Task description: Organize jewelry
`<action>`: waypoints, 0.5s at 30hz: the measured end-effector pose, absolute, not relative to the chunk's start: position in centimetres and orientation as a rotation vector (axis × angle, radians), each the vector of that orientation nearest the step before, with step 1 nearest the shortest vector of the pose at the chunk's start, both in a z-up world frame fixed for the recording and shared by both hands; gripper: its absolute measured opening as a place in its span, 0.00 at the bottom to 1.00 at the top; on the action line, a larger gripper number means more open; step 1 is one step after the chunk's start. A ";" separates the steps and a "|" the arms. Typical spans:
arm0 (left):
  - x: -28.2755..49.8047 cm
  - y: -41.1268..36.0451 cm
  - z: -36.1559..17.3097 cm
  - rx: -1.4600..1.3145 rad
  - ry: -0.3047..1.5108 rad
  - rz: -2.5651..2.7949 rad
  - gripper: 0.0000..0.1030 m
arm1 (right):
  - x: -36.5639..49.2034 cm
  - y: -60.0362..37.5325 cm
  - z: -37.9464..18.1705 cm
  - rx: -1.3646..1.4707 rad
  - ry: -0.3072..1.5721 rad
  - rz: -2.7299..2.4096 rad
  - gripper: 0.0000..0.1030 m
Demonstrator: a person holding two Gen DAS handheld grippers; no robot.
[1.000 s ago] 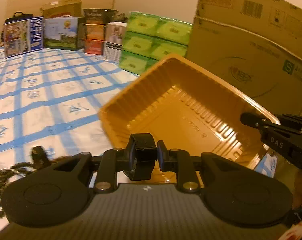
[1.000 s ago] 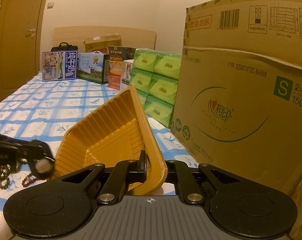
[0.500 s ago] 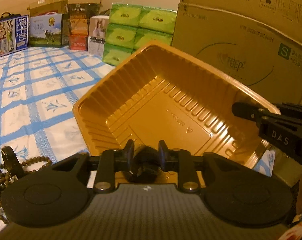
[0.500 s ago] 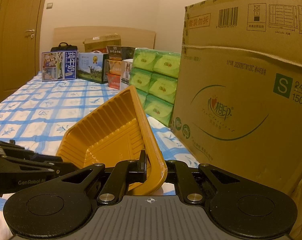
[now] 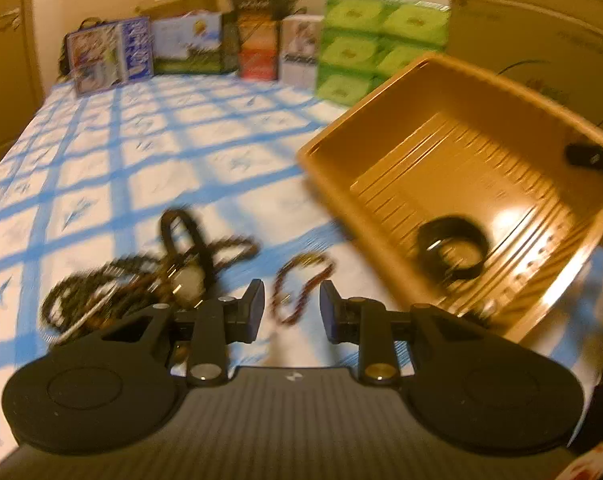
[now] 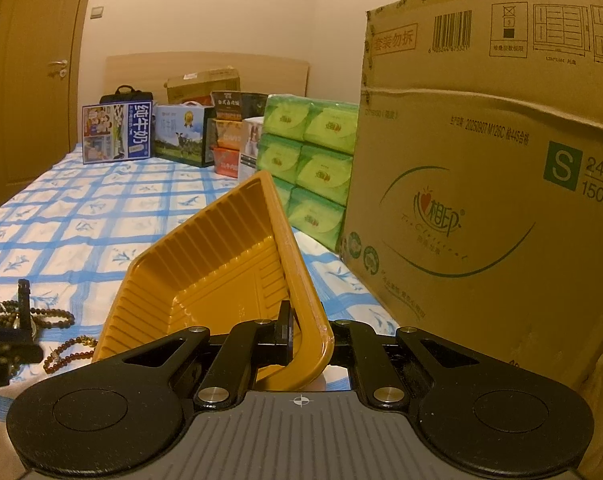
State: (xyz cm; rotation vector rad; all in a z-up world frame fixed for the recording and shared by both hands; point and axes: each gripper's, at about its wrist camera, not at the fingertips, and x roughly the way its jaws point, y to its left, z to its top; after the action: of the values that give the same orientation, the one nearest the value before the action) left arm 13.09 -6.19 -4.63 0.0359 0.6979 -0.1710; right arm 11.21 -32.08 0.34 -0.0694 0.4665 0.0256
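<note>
A black bangle (image 5: 449, 224) lies inside the yellow plastic tray (image 5: 441, 160), which stands tilted on the bed. My right gripper (image 6: 301, 336) is shut on the tray's (image 6: 221, 264) near rim and holds it up. My left gripper (image 5: 291, 308) is open and empty, hovering low over a red-brown bead bracelet (image 5: 319, 278) that shows through the gap between its fingers. To the left of it lies a tangle of dark bead strings (image 5: 85, 292) with a black-strapped watch (image 5: 185, 236). The left wrist view is blurred by motion.
A blue-checked bedspread (image 5: 141, 140) covers the bed. A large cardboard box (image 6: 481, 200) stands close on the right. Green tissue packs (image 6: 313, 168) and several cartons (image 6: 117, 132) line the headboard. A door (image 6: 29, 80) is at far left.
My left gripper has let go of the black bangle, which now lies in the tray. It has swung left and down over the jewelry, with its jaws apart. The right gripper has kept still.
</note>
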 end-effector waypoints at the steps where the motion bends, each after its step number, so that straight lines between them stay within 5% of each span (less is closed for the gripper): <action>1: 13.2 -5.9 -4.9 0.035 0.705 -0.160 0.25 | 11.2 -32.1 0.3 -0.070 0.467 0.025 0.08; 15: 15.7 -7.3 -6.4 0.092 0.701 -0.178 0.20 | 11.4 -32.3 0.3 -0.077 0.471 0.025 0.08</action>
State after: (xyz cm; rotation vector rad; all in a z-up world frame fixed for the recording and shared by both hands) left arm 15.66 -7.25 -6.39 0.0920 0.7014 -0.1781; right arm 11.41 -32.26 0.27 -0.0774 0.4707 0.0254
